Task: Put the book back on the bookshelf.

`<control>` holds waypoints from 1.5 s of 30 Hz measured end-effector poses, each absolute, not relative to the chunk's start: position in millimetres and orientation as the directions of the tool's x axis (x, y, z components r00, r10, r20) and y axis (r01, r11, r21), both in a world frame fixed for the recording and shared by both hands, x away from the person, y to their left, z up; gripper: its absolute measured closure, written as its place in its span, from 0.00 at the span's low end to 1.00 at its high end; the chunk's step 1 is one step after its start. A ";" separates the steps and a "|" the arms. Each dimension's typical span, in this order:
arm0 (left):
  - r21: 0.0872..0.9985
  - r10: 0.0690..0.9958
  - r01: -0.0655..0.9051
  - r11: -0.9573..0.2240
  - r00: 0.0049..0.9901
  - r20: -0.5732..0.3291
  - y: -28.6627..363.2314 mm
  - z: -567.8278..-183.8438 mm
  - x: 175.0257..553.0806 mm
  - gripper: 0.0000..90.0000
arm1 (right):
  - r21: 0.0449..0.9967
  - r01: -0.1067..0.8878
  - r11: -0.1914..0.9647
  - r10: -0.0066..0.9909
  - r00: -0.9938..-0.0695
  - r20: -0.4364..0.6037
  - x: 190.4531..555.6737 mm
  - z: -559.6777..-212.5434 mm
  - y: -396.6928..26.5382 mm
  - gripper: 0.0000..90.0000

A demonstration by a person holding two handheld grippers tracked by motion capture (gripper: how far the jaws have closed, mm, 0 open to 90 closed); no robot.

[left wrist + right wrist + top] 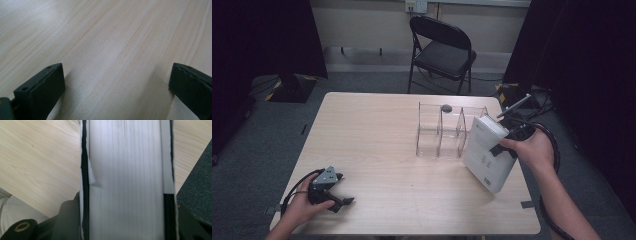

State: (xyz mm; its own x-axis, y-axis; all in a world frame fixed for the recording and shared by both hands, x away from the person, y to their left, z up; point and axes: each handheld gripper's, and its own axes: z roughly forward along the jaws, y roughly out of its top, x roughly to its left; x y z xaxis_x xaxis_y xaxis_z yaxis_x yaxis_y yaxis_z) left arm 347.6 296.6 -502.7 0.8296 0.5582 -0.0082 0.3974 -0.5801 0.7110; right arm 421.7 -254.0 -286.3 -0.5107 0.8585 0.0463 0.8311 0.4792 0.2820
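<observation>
My right gripper [503, 146] is shut on a thick white book [488, 152], which it holds tilted above the table's right side, just right of a clear acrylic organizer [447, 131]. In the right gripper view the book's page edges [126, 180] run up between the two black jaws, which press on its covers. My left gripper [343, 193] rests on the table near the front left corner. Its jaws stand wide apart in the left gripper view, with bare wood between its fingertips [41, 90].
The clear organizer has three upright compartments, and a small dark round object [446, 107] lies at its far edge. A black folding chair [442, 50] stands beyond the light wooden table [377, 145]. Dark curtains hang at both sides.
</observation>
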 end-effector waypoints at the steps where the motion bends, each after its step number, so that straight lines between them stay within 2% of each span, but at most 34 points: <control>1: 0.711 0.559 0.398 -0.580 0.829 -0.008 296.6 -502.7 347.6 0.00 | 0.279 0.834 0.476 0.861 -0.507 0.045 422.0 -286.1 -253.8 0.58; 45: 0.711 0.558 0.398 -0.580 0.830 -0.008 296.6 -502.7 347.6 0.00 | 0.283 0.873 0.397 0.902 -0.428 0.056 439.9 -281.2 -250.3 0.58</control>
State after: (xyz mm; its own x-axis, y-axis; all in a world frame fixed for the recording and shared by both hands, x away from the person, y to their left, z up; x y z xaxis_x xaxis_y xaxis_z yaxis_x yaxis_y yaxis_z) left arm 347.6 296.6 -502.7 0.8296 0.5583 -0.0083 0.3976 -0.5803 0.7108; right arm 439.9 -250.3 -281.2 -0.4280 0.9021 0.0555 0.8732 0.3968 0.2830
